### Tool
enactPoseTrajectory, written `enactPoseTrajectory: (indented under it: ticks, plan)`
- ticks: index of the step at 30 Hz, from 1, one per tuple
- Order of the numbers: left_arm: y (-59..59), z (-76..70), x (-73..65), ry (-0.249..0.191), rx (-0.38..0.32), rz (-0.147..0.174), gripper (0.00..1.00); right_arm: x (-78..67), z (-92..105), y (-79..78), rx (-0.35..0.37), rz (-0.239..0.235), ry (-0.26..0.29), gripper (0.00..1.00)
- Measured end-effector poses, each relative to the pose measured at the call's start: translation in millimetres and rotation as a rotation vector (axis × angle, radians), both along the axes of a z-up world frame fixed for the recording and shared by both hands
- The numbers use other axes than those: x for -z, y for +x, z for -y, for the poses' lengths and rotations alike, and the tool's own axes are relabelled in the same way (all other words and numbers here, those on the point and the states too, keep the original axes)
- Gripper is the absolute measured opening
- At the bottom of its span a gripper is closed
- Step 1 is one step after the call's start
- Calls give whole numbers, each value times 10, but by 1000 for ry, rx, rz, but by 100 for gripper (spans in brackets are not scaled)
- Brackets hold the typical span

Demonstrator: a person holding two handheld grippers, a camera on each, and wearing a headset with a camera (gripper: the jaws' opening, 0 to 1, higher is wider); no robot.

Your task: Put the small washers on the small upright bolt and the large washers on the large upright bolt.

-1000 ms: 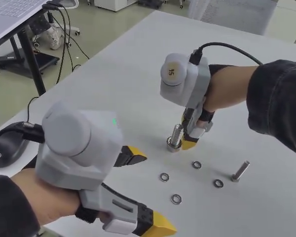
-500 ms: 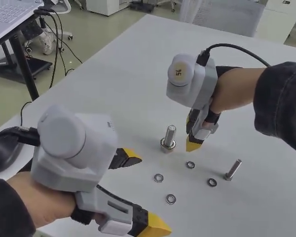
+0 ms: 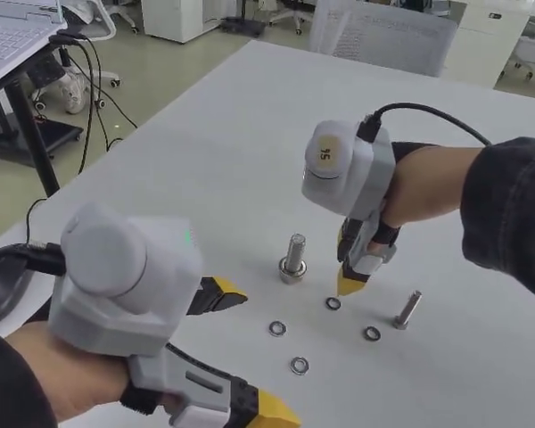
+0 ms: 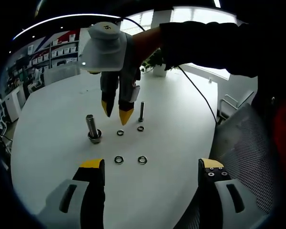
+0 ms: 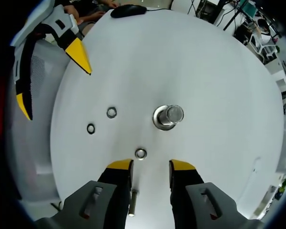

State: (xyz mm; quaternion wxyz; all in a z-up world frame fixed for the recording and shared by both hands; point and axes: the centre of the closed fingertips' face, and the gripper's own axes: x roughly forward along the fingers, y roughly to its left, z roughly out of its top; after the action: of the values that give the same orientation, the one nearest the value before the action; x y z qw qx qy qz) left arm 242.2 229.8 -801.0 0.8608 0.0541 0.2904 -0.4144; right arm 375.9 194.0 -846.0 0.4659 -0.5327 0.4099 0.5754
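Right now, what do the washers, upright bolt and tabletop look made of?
The washers: bare metal, probably steel; silvery with bright glints. The upright bolt: same shiny grey metal, threads visible, possibly zinc-plated. The tabletop: matte white, smooth, likely laminate; can't confirm.

White-grey on my left gripper (image 4: pixel 150 164) and right gripper (image 3: pixel 349 283), yellow tips; silver upright bolt (image 3: pixel 293 259) and washers (image 3: pixel 277 328); white table (image 3: pixel 250 134)

The left gripper (image 3: pixel 260 354) and right gripper (image 3: pixel 349 283) have pale grey housings and black, yellow-tipped fingers (image 3: pixel 269 412). A black cable (image 3: pixel 419 106) and a numbered round sticker (image 3: pixel 327 153) mark the right one. The sleeves (image 3: pixel 513 205) are dark grey.
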Motion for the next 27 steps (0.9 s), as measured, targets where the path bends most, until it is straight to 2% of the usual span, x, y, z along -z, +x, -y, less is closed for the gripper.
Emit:
enactPoseTrajectory:
  ticks: [14, 27]
  plan:
    - [58, -19, 20, 9, -3, -1, 80, 187, 0, -85, 8, -28, 24, 28]
    - [69, -21, 61, 12, -6, -3, 80, 296, -1, -59, 3, -20, 35, 23]
